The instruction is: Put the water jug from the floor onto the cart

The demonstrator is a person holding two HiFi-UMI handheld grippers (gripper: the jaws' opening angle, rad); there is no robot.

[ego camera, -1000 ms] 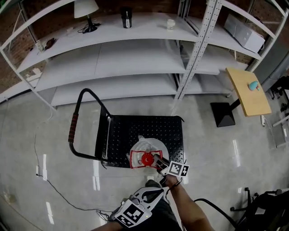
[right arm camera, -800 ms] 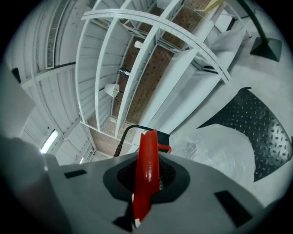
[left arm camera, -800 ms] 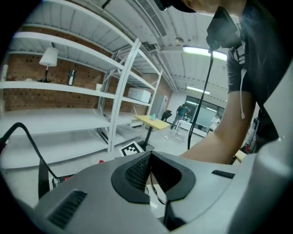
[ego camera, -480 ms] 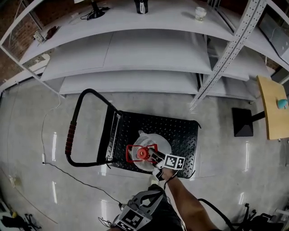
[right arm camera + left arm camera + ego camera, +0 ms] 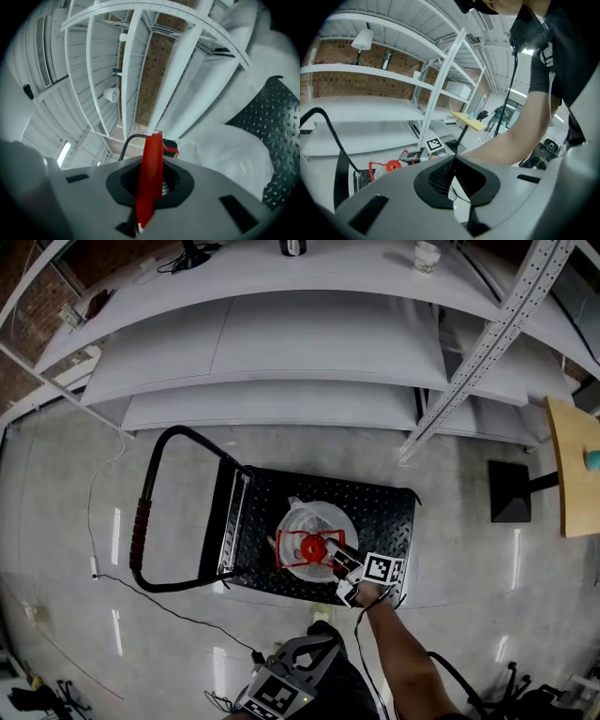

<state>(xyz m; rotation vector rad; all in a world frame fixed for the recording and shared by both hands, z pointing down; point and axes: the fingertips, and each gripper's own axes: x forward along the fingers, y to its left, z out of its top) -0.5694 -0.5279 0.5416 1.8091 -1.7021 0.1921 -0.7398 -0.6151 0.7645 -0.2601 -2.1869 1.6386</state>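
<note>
The water jug, clear with a red cap and red carry handle, stands in the middle of the black cart deck. My right gripper reaches in from the near side and is shut on the red handle, which runs between its pads; the jug's clear body bulges to the right above the studded deck. My left gripper hangs back near my body, its pads closed together on nothing. From the left gripper view the red cap shows ahead.
The cart's push handle with a red grip rises at the left end. White shelving runs behind the cart, with a steel upright at the right. A thin cable trails over the floor at left. A wooden table stands at right.
The right gripper has carried the jug from the cart's near edge farther in over the deck and lower. The left gripper trails along, low near my body.
</note>
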